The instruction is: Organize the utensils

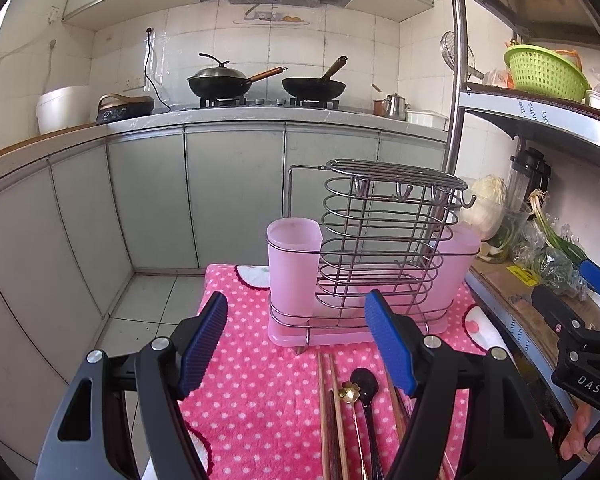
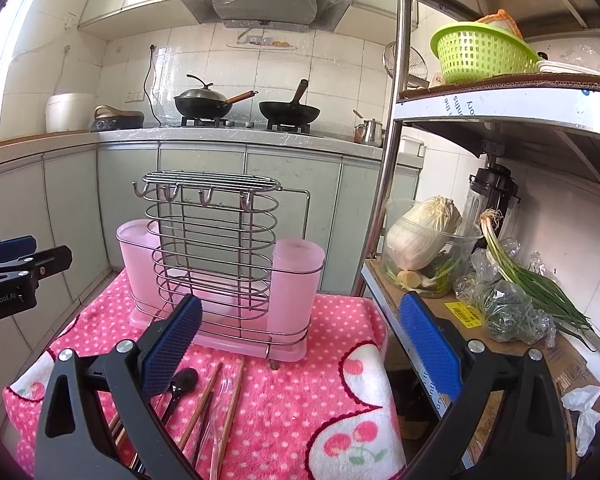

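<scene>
Each hand-held gripper I worked was matte black plastic, with two angular arms, triangular cut-outs and silver round screws at the pivots. The left hand-held gripper (image 1: 296, 344) and the right hand-held gripper (image 2: 300, 344) both wore ribbed blue pads (image 1: 390, 348). White lettering marked their bodies.

Bright daylight from left window (image 2: 4, 40), sharp focus, fisheye-bent edges

Chopsticks (image 1: 332, 408) before rack (image 1: 384, 248), on towel (image 1: 252, 344)
</scene>
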### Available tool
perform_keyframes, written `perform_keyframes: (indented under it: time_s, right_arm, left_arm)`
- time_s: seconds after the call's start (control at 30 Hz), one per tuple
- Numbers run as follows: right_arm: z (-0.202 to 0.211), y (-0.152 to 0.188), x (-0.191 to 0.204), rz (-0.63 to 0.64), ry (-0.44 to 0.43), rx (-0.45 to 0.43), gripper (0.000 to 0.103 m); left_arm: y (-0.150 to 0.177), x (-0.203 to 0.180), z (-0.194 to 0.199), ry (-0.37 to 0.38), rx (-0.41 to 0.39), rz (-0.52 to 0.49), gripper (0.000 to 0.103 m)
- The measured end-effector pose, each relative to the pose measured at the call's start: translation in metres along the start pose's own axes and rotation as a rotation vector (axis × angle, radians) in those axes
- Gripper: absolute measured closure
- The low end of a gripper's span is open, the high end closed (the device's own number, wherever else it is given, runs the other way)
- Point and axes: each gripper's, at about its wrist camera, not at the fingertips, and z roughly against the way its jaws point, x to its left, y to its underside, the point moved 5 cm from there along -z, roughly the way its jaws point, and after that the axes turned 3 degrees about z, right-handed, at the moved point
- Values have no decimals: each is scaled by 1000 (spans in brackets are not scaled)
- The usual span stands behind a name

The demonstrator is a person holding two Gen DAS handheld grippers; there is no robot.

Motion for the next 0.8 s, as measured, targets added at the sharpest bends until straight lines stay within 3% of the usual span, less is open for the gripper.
perform_keyframes:
  time_s: [0.43, 0.8]
  right_arm:
    - [2, 0, 0, -7, -6, -17, 3]
    - [-7, 6, -1, -26, -9, 19, 3]
  left_arm:
    - [0, -1, -2, 3, 11, 0, 33]
    - [5, -1, -11, 0, 33, -1, 33]
